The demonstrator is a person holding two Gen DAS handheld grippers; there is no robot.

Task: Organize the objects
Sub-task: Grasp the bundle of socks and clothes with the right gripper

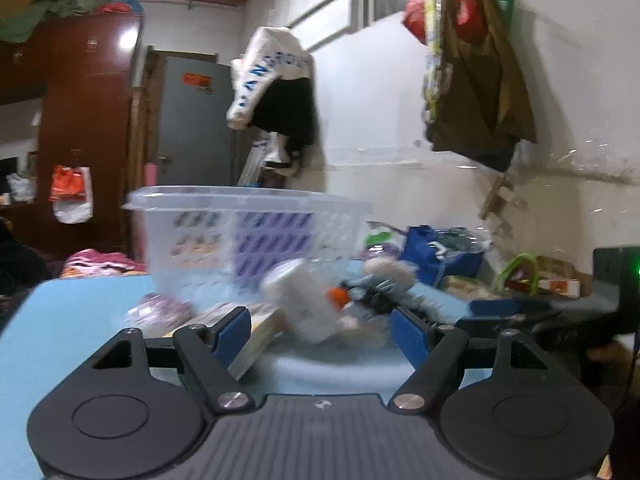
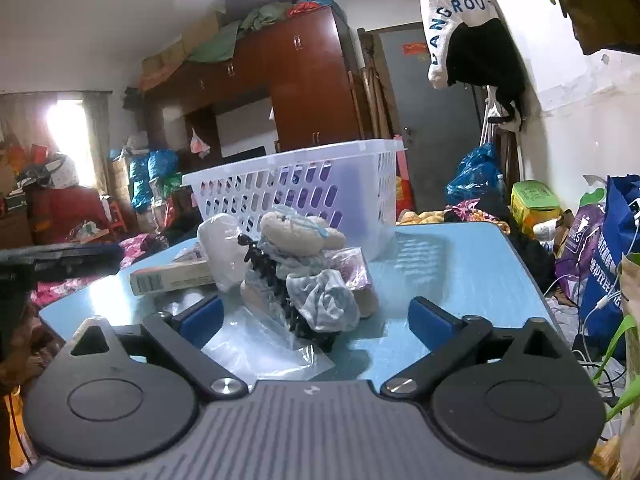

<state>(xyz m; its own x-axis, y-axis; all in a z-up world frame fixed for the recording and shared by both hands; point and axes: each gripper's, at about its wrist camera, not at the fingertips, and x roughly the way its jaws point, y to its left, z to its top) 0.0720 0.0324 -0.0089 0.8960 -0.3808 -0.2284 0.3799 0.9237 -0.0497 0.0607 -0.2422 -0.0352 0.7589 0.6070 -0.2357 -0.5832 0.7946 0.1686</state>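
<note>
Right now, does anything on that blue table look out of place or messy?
Yes. The white basket stands upright at the back of the blue table, but a cardboard box, plush bear, grey cloth and clear plastic bag lie heaped in front of it. Both grippers hold nothing.

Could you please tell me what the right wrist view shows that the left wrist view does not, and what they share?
Only the right wrist view shows the clear plastic bag lying flat at the near table edge, the pale blue fabric bundle and the black claw clip sharply.

Only the left wrist view shows an orange piece in the pile, and the other tool's dark body at its right edge.

Both show the white basket standing on the blue table, the flat box, and an open, empty tool: right tool, left tool.
</note>
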